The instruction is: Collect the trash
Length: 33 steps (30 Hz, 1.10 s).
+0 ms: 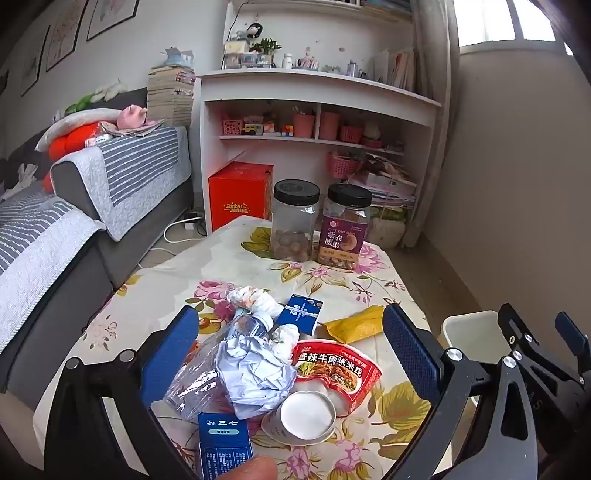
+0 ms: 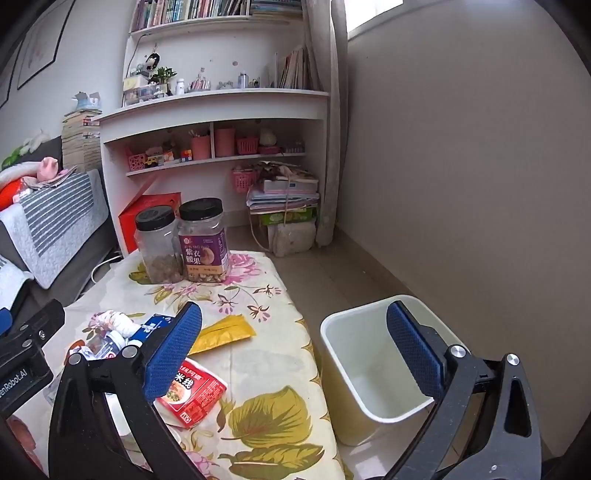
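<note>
You have soft daylight from the window [image 1: 506, 22] at upper right, blown out to white. Shadows on the bench [image 1: 207, 266] are faint and diffuse. Both fisheye views bend straight lines strongly, with black corners. Focus is fairly sharp; your fingertip [image 1: 255, 467] is blurred.

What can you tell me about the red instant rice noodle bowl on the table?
The red instant rice noodle bowl looks like paper or thin plastic, printed with white Chinese lettering and a photo of noodles. It lies tipped on its side on the floral tablecloth, its rim crumpled. It touches a crumpled pale blue paper and an overturned white cup. Neither gripper touches it.
</note>
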{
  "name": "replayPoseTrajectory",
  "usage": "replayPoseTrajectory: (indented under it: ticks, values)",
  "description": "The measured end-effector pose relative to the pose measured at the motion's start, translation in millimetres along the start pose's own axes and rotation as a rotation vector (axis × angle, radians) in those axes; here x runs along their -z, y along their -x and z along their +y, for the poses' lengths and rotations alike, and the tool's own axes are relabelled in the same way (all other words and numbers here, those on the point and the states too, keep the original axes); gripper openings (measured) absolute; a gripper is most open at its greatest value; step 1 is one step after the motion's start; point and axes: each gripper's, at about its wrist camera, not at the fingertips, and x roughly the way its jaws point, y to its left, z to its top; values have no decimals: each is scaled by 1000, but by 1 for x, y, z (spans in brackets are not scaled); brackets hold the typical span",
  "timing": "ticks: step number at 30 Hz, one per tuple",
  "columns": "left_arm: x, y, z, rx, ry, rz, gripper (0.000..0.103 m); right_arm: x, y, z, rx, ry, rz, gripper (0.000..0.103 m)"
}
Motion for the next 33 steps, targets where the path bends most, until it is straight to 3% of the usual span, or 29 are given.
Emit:
replayPoseTrajectory:
  ticks: [33]
  values:
    - [2,-5,4,-27,11,-8,97,-1,-2,9,-23,-16,-19,96]
